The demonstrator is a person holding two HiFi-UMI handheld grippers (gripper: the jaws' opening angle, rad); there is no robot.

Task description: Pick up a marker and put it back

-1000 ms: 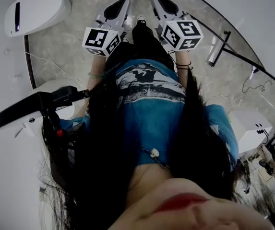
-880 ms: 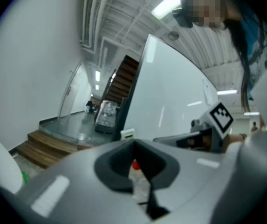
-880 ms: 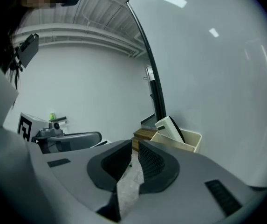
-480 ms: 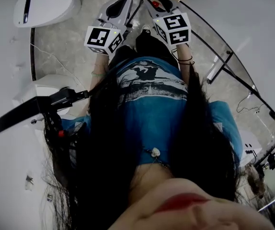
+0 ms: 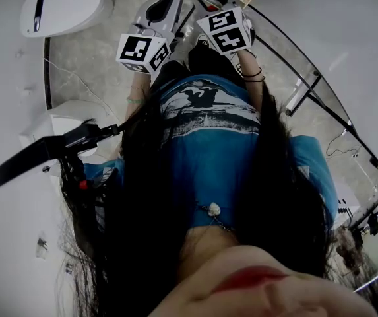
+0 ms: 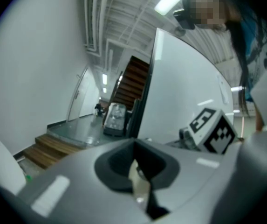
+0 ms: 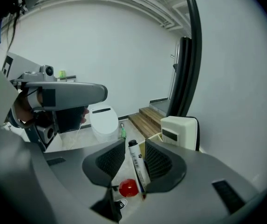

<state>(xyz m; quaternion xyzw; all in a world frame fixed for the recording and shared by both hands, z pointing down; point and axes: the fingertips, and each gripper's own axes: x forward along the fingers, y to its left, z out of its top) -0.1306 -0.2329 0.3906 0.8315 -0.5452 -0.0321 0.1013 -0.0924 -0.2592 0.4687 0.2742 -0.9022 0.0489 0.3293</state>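
Centring advised before squeeze: marker seen nr 3 o'clock side betw. parted jaws of right gripper; left gripper held closed, empty.

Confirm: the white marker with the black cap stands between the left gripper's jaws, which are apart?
Wrong gripper. It is the right gripper, not the left. The right gripper view shows the white marker with the black cap standing between its jaws, which are apart.

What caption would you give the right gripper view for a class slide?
Right gripper, jaws apart, a white marker between them, a red ball nearby.
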